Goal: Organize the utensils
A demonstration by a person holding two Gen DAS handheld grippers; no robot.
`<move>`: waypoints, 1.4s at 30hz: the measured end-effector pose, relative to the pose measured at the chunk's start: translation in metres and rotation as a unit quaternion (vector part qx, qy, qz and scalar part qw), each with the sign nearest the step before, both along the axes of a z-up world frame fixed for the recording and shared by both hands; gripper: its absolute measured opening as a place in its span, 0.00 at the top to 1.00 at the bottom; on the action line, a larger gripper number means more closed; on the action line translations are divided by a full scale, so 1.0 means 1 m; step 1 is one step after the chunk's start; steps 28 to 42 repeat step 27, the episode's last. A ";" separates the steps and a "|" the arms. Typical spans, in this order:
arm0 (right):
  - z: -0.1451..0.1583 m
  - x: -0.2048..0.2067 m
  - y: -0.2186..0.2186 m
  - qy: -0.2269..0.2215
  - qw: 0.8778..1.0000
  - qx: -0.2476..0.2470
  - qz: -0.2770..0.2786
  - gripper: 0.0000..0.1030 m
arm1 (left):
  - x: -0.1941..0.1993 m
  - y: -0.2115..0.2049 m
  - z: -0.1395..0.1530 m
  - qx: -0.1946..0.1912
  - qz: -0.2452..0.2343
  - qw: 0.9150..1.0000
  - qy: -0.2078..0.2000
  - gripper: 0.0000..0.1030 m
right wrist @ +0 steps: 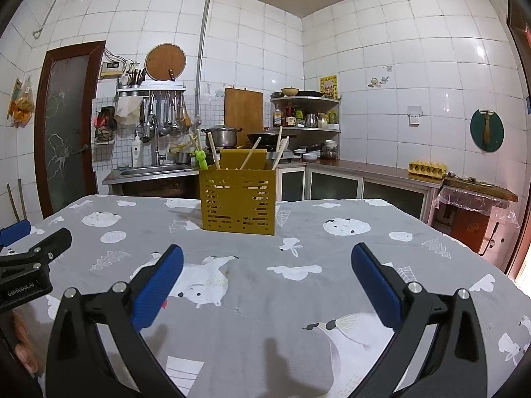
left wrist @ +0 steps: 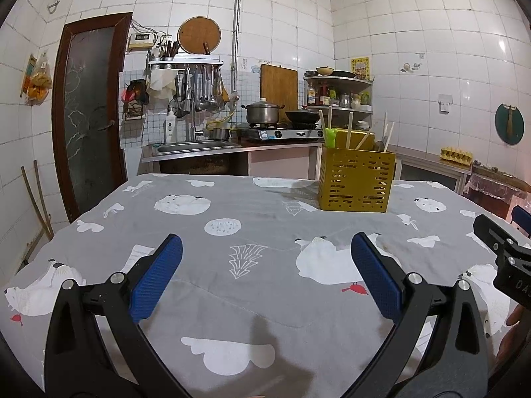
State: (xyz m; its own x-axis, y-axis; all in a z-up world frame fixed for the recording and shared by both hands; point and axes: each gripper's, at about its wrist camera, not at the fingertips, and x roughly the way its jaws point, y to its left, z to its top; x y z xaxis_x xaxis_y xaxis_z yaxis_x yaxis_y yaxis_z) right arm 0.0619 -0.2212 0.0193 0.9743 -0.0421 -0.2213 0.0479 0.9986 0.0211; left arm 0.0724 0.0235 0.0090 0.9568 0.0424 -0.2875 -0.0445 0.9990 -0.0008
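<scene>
A yellow slotted utensil holder (left wrist: 356, 180) stands on the far side of the table; it also shows in the right wrist view (right wrist: 238, 200). Several wooden chopsticks (right wrist: 249, 157) and a green frog-topped utensil (right wrist: 201, 159) stick out of it. My left gripper (left wrist: 265, 248) is open and empty, held above the cloth near the table's front. My right gripper (right wrist: 267, 258) is open and empty too, beside the left one. Each gripper's body shows at the edge of the other's view (left wrist: 504, 258) (right wrist: 30, 265).
The table is covered by a grey cloth (right wrist: 298, 298) printed with white bears. Behind it are a sink counter (left wrist: 195, 147), a stove with a pot (left wrist: 262, 112) and a wok, hanging ladles, a corner shelf (right wrist: 305, 112) and an egg carton (right wrist: 426, 167).
</scene>
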 end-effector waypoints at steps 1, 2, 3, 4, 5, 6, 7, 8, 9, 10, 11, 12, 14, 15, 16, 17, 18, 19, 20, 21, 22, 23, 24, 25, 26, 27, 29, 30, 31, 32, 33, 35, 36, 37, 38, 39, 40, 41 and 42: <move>0.000 0.000 0.000 0.000 1.000 0.000 0.000 0.04 | 0.000 0.000 0.000 0.001 0.000 1.000 -0.001 0.05; 0.000 0.000 0.000 0.001 1.000 0.000 0.000 0.04 | 0.000 0.000 0.000 0.001 0.000 1.000 -0.001 0.05; 0.001 0.000 0.000 0.001 1.000 0.001 0.000 0.04 | 0.000 -0.001 0.000 0.001 0.000 1.000 -0.002 0.05; 0.001 0.000 0.000 0.001 1.000 0.001 0.000 0.04 | -0.001 -0.001 0.000 0.001 0.000 1.000 -0.002 0.05; 0.001 0.000 0.000 0.001 1.000 0.001 0.000 0.04 | -0.001 -0.001 0.000 0.001 0.000 1.000 -0.002 0.05; 0.001 0.000 0.000 0.000 1.000 0.001 0.000 0.04 | -0.001 0.000 0.000 0.001 0.000 1.000 -0.002 0.05; 0.001 0.000 0.000 0.000 1.000 0.000 0.000 0.04 | -0.001 0.000 0.000 0.000 0.000 1.000 -0.002 0.05; 0.001 0.001 0.000 0.001 1.000 0.000 0.000 0.04 | -0.001 0.000 0.000 -0.001 0.001 1.000 -0.002 0.05; 0.001 0.000 0.000 0.001 1.000 0.000 0.000 0.04 | -0.001 0.000 0.000 -0.001 0.001 1.000 -0.002 0.05; 0.001 0.000 0.000 0.001 1.000 0.000 0.000 0.04 | -0.001 0.000 0.000 -0.001 0.001 1.000 -0.003 0.05; 0.001 0.000 0.000 0.001 1.000 0.000 0.000 0.04 | -0.001 0.000 0.000 -0.001 0.001 1.000 -0.004 0.05; 0.001 0.000 0.000 0.000 1.000 0.000 0.000 0.04 | -0.002 0.000 0.000 0.000 0.001 1.000 -0.004 0.05; 0.001 0.001 0.000 0.000 1.000 0.001 0.000 0.04 | -0.002 -0.001 0.000 0.001 0.001 1.000 -0.005 0.05; 0.001 0.000 0.000 0.000 1.000 0.001 0.000 0.04 | -0.002 -0.001 0.000 0.002 0.001 1.000 -0.004 0.05; 0.001 0.000 0.000 0.000 1.000 0.000 0.000 0.04 | -0.002 -0.002 0.000 0.003 0.001 1.000 -0.005 0.05; 0.001 0.000 0.000 -0.001 1.000 0.000 0.000 0.04 | -0.002 -0.002 -0.001 0.004 0.001 1.000 -0.006 0.05; 0.001 0.000 0.000 -0.001 1.000 0.000 0.000 0.04 | -0.003 -0.002 -0.001 0.004 0.001 1.000 -0.007 0.05; 0.001 0.000 0.000 0.000 1.000 0.000 0.000 0.04 | -0.003 -0.002 0.000 0.004 0.001 1.000 -0.008 0.05; 0.001 0.000 0.000 0.000 1.000 0.000 0.000 0.04 | -0.003 -0.003 0.000 0.005 0.001 1.000 -0.009 0.05; 0.001 0.000 0.001 0.000 1.000 0.000 0.000 0.04 | -0.004 -0.003 -0.001 0.005 0.001 1.000 -0.008 0.05; 0.001 0.000 0.000 0.001 1.000 0.000 0.000 0.04 | -0.003 -0.003 -0.001 0.005 0.001 1.000 -0.007 0.05; 0.001 0.000 0.001 0.000 1.000 0.001 0.000 0.04 | -0.003 -0.003 -0.001 0.005 0.001 1.000 -0.007 0.05; 0.001 0.000 0.001 0.000 1.000 0.001 0.000 0.04 | -0.003 -0.003 -0.001 0.005 0.001 1.000 -0.006 0.05; 0.001 0.000 0.000 0.000 1.000 0.002 0.000 0.04 | -0.003 -0.003 -0.001 0.004 0.001 1.000 -0.006 0.05; 0.001 0.000 0.001 0.000 1.000 0.001 0.000 0.04 | -0.003 -0.003 -0.001 0.004 0.001 1.000 -0.005 0.05; 0.001 0.000 0.001 0.000 1.000 0.001 0.000 0.04 | -0.003 -0.003 -0.001 0.004 0.001 1.000 -0.004 0.05; 0.001 0.000 0.001 0.000 1.000 0.001 0.000 0.04 | -0.003 -0.003 -0.001 0.004 0.001 1.000 -0.004 0.05; 0.001 0.000 0.001 0.000 1.000 0.001 0.000 0.04 | -0.003 -0.003 -0.001 0.004 0.001 1.000 -0.004 0.05; 0.001 0.000 0.001 0.000 1.000 0.001 0.000 0.04 | -0.003 -0.003 -0.001 0.004 0.001 1.000 -0.004 0.05; 0.001 0.000 0.001 0.000 1.000 0.001 0.000 0.04 | -0.003 -0.003 -0.001 0.004 0.001 1.000 -0.004 0.05; 0.001 0.000 0.001 0.000 1.000 0.001 0.000 0.04 | -0.003 -0.003 -0.001 0.004 0.001 1.000 -0.004 0.05; 0.001 0.000 0.001 0.000 1.000 0.001 0.000 0.04 | -0.003 -0.003 -0.001 0.004 0.001 1.000 -0.004 0.05; 0.001 0.000 0.001 0.000 1.000 0.001 0.000 0.04 | -0.003 -0.003 -0.001 0.004 0.001 1.000 -0.004 0.05; 0.001 0.000 0.001 0.000 1.000 0.001 0.000 0.04 | -0.003 -0.003 -0.001 0.004 0.001 1.000 -0.004 0.05; 0.001 0.000 0.001 0.000 1.000 0.001 0.000 0.04 | -0.003 -0.003 -0.001 0.004 0.001 1.000 -0.004 0.05; 0.001 0.000 0.001 0.000 1.000 0.001 0.000 0.04 | -0.003 -0.003 -0.001 0.004 0.001 1.000 -0.004 0.05; 0.001 0.000 0.001 0.000 1.000 0.001 0.000 0.04 | -0.003 -0.003 -0.001 0.004 0.001 1.000 -0.004 0.05; 0.001 0.000 0.001 0.000 1.000 0.001 0.000 0.04 | -0.003 -0.003 -0.001 0.004 0.001 1.000 -0.004 0.05; 0.001 0.000 0.001 0.000 1.000 0.001 0.000 0.04 | -0.003 -0.003 -0.001 0.004 0.001 1.000 -0.004 0.05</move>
